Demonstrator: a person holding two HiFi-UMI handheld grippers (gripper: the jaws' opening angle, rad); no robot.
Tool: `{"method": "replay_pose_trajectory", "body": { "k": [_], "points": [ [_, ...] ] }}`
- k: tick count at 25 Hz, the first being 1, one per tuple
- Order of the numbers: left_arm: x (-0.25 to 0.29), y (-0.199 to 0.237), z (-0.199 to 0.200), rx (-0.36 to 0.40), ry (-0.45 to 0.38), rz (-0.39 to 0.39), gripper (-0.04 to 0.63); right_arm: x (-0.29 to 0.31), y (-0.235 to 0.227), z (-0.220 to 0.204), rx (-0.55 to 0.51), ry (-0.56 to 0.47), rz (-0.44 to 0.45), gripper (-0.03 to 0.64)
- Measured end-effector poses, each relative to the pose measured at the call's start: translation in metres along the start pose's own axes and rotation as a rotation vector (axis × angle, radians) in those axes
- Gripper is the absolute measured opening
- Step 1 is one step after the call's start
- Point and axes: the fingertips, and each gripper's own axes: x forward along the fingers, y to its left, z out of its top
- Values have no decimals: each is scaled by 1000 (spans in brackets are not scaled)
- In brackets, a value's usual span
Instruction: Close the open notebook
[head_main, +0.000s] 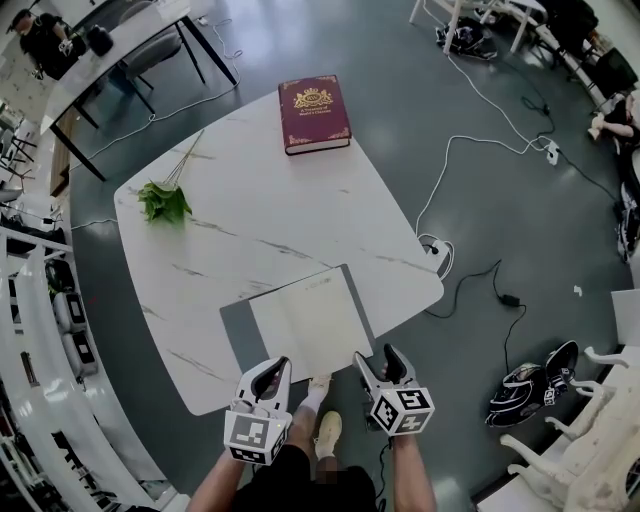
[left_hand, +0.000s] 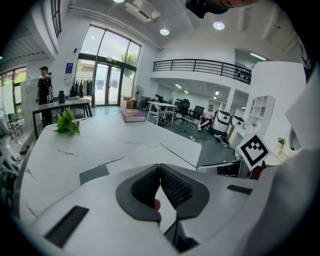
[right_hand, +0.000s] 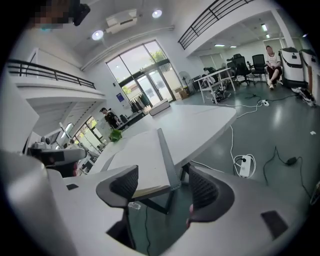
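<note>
The open notebook (head_main: 310, 322) lies flat at the near edge of the white marble table (head_main: 250, 230), cream pages up, with a grey cover showing round them. My left gripper (head_main: 272, 368) hovers at its near left corner, shut with nothing between the pads. In the left gripper view the left gripper (left_hand: 160, 170) looks over the notebook's grey cover (left_hand: 94, 173). My right gripper (head_main: 378, 357) sits off the near right corner, open. In the right gripper view the notebook (right_hand: 140, 157) lies just beyond the wide right gripper (right_hand: 162, 182), its corner between the jaws, untouched.
A red hardback book (head_main: 314, 113) lies at the table's far edge and a green sprig (head_main: 165, 200) at the left. On the floor to the right are a power strip (head_main: 437, 250), cables, a dark bag (head_main: 535, 385) and a white chair (head_main: 590, 430). A person (head_main: 40, 40) stands far left.
</note>
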Motion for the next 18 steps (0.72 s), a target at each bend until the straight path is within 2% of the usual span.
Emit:
{"method": "replay_pose_trajectory", "body": {
  "k": [6, 10, 18],
  "points": [
    [8, 6, -6, 6, 19, 2, 25, 12, -3, -11, 29, 48, 34, 318],
    [11, 7, -6, 7, 22, 1, 25, 15, -1, -13, 37, 58, 53, 278],
    [12, 8, -6, 7, 18, 0, 25, 10, -2, -9, -1, 50, 36, 219]
  ]
}}
